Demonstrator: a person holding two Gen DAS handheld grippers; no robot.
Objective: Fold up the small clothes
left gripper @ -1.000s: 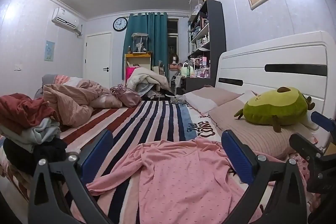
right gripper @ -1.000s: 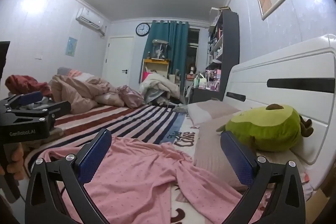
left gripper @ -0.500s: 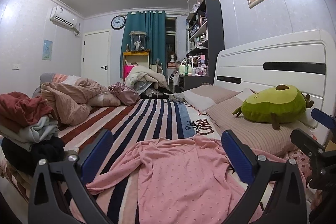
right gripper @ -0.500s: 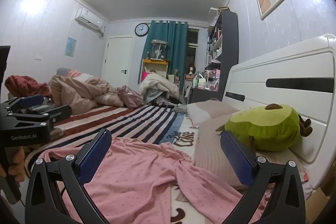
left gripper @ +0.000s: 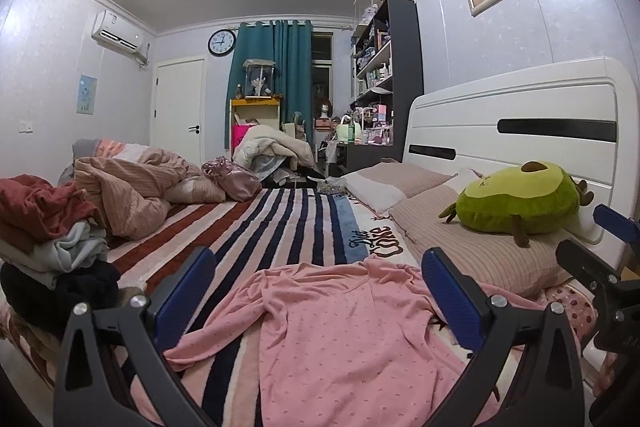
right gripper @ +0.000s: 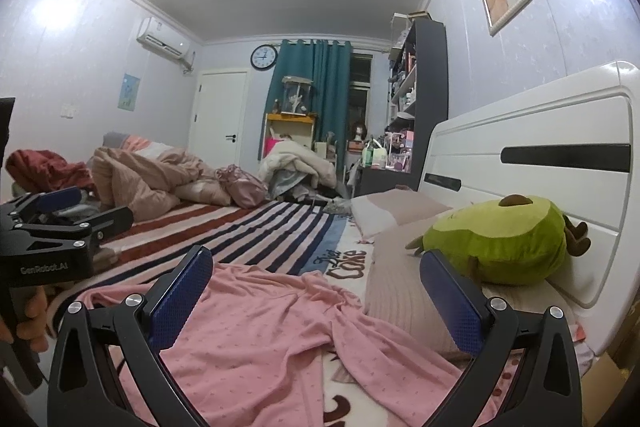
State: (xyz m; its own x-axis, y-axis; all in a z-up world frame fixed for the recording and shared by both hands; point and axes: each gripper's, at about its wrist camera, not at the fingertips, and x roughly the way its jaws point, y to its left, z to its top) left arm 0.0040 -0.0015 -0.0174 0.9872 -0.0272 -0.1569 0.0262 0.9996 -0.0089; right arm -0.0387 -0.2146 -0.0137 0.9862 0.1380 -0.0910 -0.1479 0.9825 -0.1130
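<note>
A pink long-sleeved top (left gripper: 344, 339) lies spread and rumpled on the striped bed, in front of both grippers; it also shows in the right wrist view (right gripper: 256, 327). My left gripper (left gripper: 320, 287) is open and empty, held just above the top's near edge. My right gripper (right gripper: 316, 287) is open and empty, above the top's right side, with one sleeve (right gripper: 396, 367) trailing under it. The left gripper shows at the left edge of the right wrist view (right gripper: 52, 219), held by a hand.
A pile of clothes (left gripper: 44, 231) sits at the bed's left edge. A rumpled pink duvet (left gripper: 132, 187) lies further back. Pillows (left gripper: 472, 255) and a green avocado plush (left gripper: 520, 199) lie against the white headboard (left gripper: 520, 131) on the right.
Both views have shifted slightly; the left gripper has drifted a little to the right and back. Both grippers stay open, and the pink top has not moved.
</note>
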